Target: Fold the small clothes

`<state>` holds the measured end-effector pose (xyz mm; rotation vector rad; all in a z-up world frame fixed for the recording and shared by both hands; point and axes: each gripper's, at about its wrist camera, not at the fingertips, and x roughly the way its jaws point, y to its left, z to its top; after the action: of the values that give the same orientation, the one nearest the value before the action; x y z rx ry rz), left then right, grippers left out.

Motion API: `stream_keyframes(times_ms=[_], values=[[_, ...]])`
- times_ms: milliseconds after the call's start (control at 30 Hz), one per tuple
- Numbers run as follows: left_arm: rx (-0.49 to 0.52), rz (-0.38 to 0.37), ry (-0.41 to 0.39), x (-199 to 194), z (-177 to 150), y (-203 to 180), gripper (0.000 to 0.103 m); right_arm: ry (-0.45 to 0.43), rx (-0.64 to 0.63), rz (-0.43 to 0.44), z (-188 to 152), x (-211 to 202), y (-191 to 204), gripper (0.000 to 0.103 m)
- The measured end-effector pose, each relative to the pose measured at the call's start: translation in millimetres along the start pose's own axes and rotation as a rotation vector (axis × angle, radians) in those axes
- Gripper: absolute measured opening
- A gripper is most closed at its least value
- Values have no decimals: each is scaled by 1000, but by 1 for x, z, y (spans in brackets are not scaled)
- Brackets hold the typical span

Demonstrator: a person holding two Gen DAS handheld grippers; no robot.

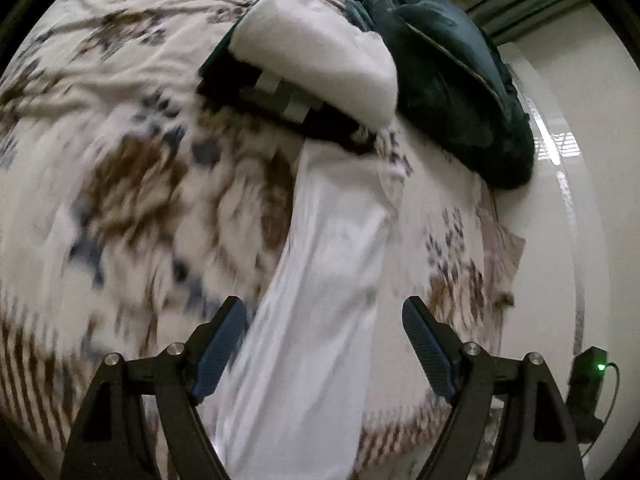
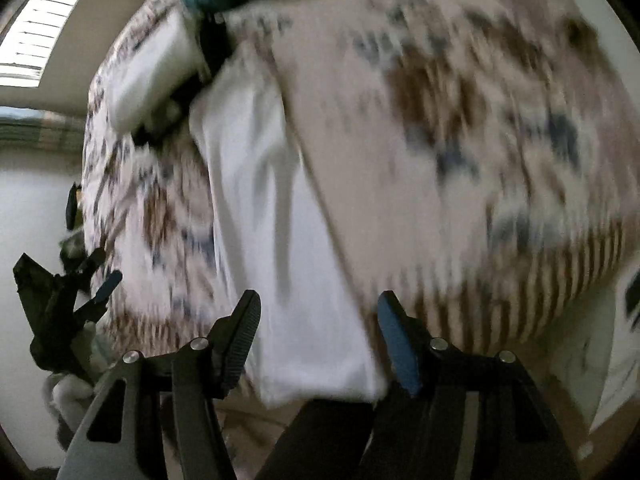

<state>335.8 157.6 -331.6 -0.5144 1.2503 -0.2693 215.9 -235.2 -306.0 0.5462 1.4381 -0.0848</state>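
A white garment lies stretched in a long strip on the patterned bedspread. It also shows in the right wrist view. My left gripper is open, its fingers either side of the strip's near part. My right gripper is open over the strip's near end, which hangs at the bed edge. The left gripper shows at the left of the right wrist view. Both views are motion-blurred.
A folded stack, white cloth on a dark striped piece, sits at the strip's far end. A dark teal pile lies beside it near the bed edge. White floor is to the right.
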Motion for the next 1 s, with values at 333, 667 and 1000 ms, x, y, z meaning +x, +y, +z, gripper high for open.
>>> stream_keyframes(times_ms=[333, 667, 1000], values=[[-82, -4, 57, 166, 103, 30, 78, -24, 0, 43, 147, 140, 27, 63], [106, 41, 3, 224, 125, 9, 16, 8, -7, 209, 234, 225, 55, 63], [-19, -35, 29, 220, 136, 46, 29, 46, -20, 90, 261, 255, 49, 45]])
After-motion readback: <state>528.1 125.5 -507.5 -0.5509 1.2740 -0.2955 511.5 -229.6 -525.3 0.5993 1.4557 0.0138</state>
